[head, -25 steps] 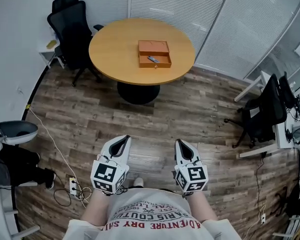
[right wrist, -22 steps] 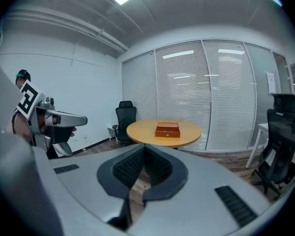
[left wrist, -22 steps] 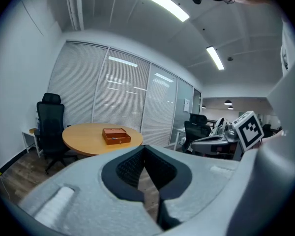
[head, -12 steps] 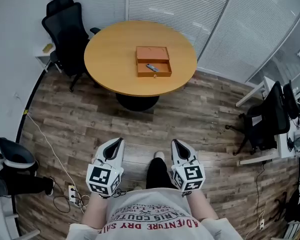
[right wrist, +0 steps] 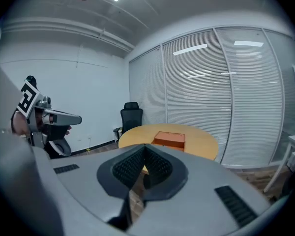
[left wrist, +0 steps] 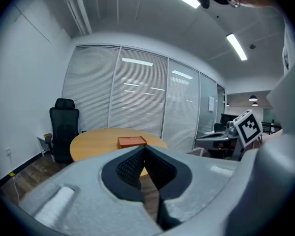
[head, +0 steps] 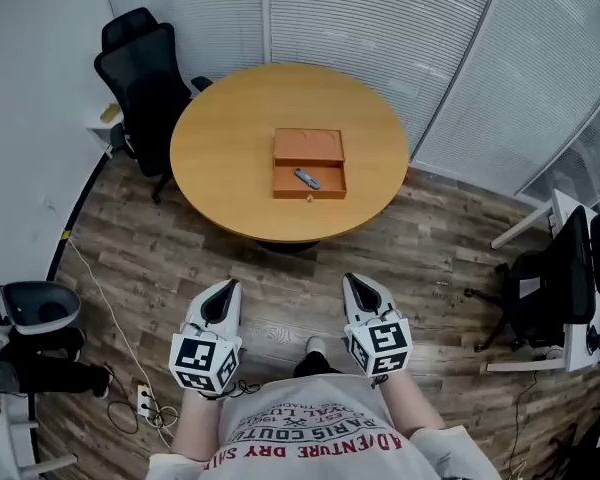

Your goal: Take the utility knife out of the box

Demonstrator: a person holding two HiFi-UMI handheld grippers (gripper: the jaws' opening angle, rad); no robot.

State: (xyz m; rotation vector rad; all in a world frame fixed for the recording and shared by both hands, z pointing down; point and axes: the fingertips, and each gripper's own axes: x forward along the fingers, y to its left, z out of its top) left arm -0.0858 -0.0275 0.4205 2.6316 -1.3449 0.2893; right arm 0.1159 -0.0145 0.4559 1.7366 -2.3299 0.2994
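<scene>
1. A round wooden table [head: 220, 158] stands in the upper middle of the frame on a plank floor [head: 430, 238], with blinds behind it.
2. An open orange box [head: 309, 146] sits near the table's centre, and the utility knife [head: 306, 179] lies in its lower half.
3. My left gripper [head: 228, 290] and right gripper [head: 354, 284] hang low in the frame. Both have jaws pressed together and hold nothing, well apart from the table.
4. A black chair [head: 145, 68] stands at the table's upper left, and floor lies between me and its near edge.

Grey T-shirt [head: 310, 430], white left tongs [head: 230, 287], right tongs [head: 352, 281]
</scene>
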